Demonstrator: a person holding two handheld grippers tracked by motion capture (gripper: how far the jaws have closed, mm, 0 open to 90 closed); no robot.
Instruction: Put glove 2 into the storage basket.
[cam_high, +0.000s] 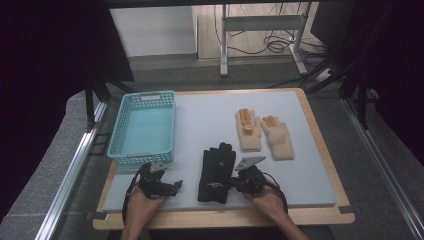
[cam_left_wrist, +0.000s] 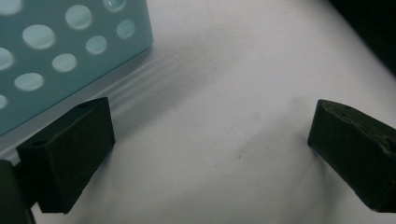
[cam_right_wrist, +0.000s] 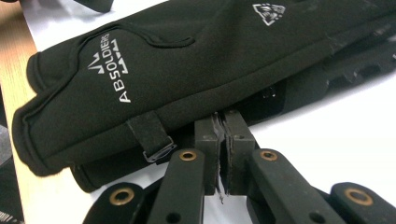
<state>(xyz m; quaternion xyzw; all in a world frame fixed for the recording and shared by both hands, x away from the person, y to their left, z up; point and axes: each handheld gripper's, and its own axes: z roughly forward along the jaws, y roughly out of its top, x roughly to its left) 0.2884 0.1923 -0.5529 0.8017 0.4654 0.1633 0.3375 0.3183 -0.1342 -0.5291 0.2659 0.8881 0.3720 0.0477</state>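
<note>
Black gloves (cam_right_wrist: 187, 60) at pressed-together right tongs (cam_right_wrist: 223, 135), left tongs (cam_left_wrist: 205, 154) spread beside turquoise basket (cam_high: 145, 127), beige gloves (cam_high: 265, 135) beyond

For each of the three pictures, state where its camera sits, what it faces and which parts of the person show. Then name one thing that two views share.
High view: above the person's side, facing forward and down on the grey-matted table; forearms, left tongs, right tongs.
Left gripper view: on the left tongs, jaws wide apart, facing the mat beside the turquoise perforated plastic basket.
Right gripper view: on the right tongs, shut at the edge of the black fabric gloves.
Shared: the basket, high and left gripper views.
</note>
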